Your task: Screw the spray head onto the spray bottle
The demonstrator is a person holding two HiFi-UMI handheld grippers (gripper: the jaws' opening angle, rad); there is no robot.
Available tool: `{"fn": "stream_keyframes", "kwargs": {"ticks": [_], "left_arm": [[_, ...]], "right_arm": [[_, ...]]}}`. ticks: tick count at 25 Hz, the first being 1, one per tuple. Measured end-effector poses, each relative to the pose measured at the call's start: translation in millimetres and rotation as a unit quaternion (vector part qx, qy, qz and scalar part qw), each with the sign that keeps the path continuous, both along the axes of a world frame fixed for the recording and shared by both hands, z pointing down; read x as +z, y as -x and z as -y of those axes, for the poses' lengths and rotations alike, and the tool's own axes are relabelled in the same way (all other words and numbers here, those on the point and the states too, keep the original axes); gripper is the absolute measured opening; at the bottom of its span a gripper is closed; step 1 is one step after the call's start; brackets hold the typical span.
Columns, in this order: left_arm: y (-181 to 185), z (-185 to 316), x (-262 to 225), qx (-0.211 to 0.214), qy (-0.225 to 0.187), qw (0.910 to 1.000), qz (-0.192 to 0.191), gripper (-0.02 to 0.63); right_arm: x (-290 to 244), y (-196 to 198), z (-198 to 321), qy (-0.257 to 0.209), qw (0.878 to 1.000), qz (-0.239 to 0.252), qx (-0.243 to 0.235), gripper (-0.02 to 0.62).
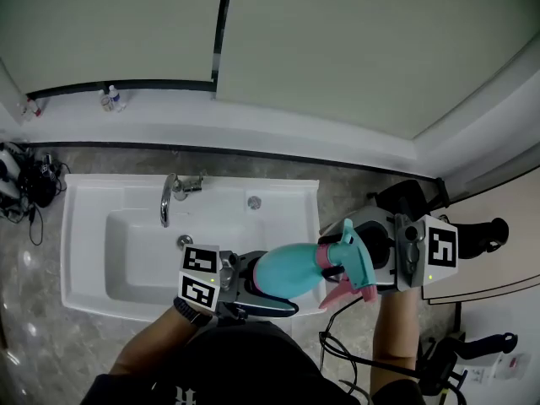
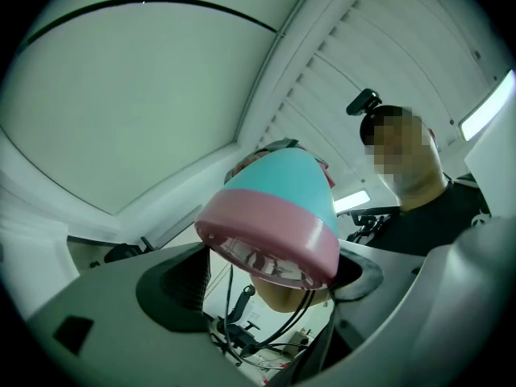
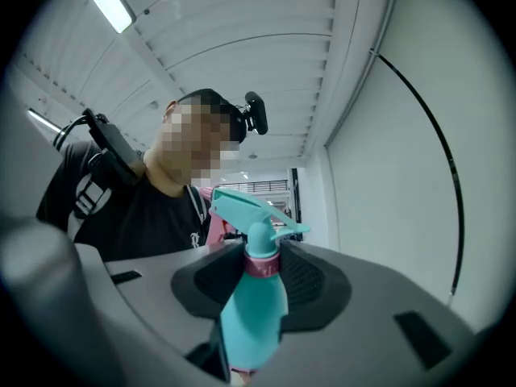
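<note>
Teal spray bottle (image 1: 287,274) level in left gripper (image 1: 251,283), right gripper (image 1: 359,268) pinching spray head (image 1: 348,251).

Your left gripper (image 2: 270,282) has its grey jaws pressed on the pink bottom band of the teal plastic spray bottle (image 2: 284,190). The bottle's underside faces the camera.

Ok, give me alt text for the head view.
Seen from above, a person holds a teal spray bottle sideways between two grippers near the front edge of a white sink. The left gripper clamps its base; the right gripper grips the pink collar of the spray head.
</note>
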State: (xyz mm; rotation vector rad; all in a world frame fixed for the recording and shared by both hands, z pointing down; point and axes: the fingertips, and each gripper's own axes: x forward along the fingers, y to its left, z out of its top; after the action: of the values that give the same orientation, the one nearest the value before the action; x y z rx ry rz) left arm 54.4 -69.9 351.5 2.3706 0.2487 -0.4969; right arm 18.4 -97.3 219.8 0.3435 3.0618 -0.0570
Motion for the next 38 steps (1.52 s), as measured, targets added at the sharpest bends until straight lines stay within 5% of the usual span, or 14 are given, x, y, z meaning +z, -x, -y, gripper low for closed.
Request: {"fn": "stream_keyframes", "kwargs": {"ticks": [4,8,11,16,18,19,22,24,33,38], "left_arm": [[7,21,12,-0.073,-0.03,0.9955,0.054,0.416],[21,52,24,-0.183,-0.081,0.9715,0.126,0.416],[31,67,31,-0.295,-0.129,0.9258,0.199,0.416],[49,94,45,-0.433,-0.204,0.8173,0.321,0.416],[53,99,51,-0.447,-0.214,0.7973,0.344,0.416],[52,98,53,-0.443,-0.212,0.8003,0.344,0.416],[43,89,51,-0.402,-0.187,0.8431,0.304,0.416],[43,86,50,-0.381,-0.185,0.8618,0.279,0.417],[50,89,52,-0.354,-0.241,0.8488,0.311,0.417],[41,81,51,-0.325,-0.265,0.8518,0.314,0.443]], "right_arm": [[10,1,17,0.018,0.997,-0.032,0.071,0.137],[30,-3,40,0.067,0.983,-0.077,0.153,0.135],[39,-7,49,0.121,0.963,-0.098,0.22,0.135],[55,-4,64,0.196,0.929,-0.125,0.286,0.133],[61,-4,68,0.215,0.92,-0.139,0.298,0.133],[63,-5,69,0.222,0.916,-0.142,0.303,0.133],[60,-8,66,0.225,0.913,-0.138,0.312,0.133],[59,-8,66,0.224,0.915,-0.135,0.306,0.133],[65,-6,72,0.254,0.914,-0.133,0.286,0.133],[70,-1,68,0.254,0.914,-0.148,0.281,0.133]]}}
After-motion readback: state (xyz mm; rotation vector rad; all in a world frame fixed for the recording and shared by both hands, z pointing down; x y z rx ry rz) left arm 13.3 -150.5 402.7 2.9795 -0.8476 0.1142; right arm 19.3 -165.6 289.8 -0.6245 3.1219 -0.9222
